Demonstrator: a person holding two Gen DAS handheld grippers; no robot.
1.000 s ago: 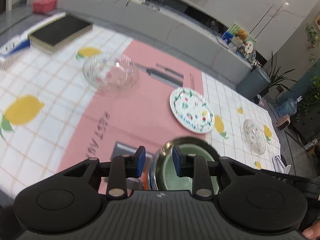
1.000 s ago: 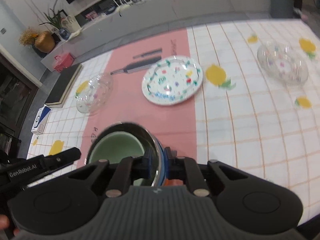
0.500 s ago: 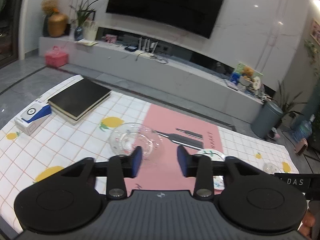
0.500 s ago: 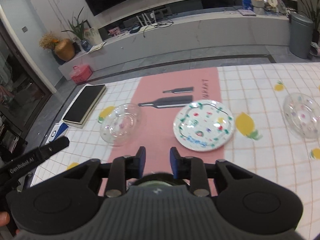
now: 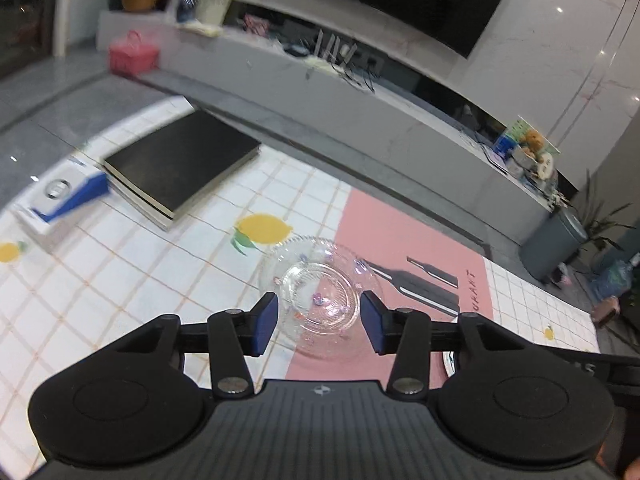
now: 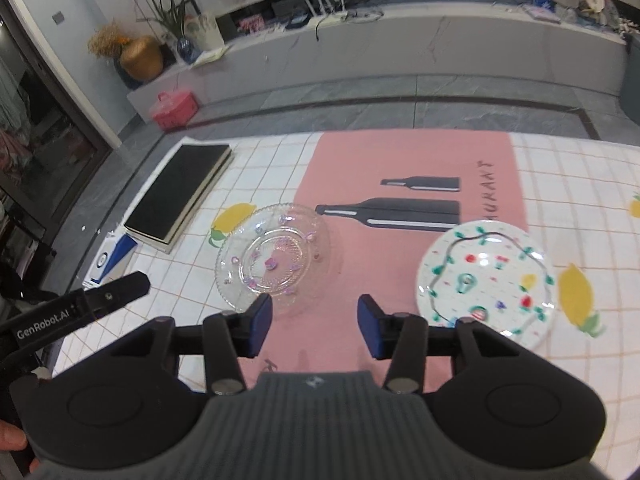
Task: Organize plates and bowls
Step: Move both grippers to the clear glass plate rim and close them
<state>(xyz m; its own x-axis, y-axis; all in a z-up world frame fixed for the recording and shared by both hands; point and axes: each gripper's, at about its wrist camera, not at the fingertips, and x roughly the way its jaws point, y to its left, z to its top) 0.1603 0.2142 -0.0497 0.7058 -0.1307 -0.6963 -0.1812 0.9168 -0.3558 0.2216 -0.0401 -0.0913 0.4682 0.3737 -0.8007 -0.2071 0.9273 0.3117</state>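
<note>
A clear glass plate (image 5: pixel 322 296) with small pink dots sits on the tablecloth at the edge of the pink panel; it also shows in the right wrist view (image 6: pixel 274 258). My left gripper (image 5: pixel 320 322) is open and empty, hovering just short of it with the plate seen between the jaws. A white plate with a coloured pattern (image 6: pixel 486 276) lies to the right. My right gripper (image 6: pixel 314 326) is open and empty above the pink panel, between the two plates. The left gripper's body (image 6: pixel 80 306) shows at the left.
A black book (image 5: pixel 180 164) and a white-and-blue box (image 5: pixel 60 200) lie at the table's far left; the book also shows in the right wrist view (image 6: pixel 180 192). The table's far edge runs behind them. A grey TV bench (image 6: pixel 400 48) and a bin (image 5: pixel 554 240) stand beyond.
Both grippers have opened wider. The right one let go of the metal bowl with the green bowl in it, now out of view. The left has come close to the glass plate.
</note>
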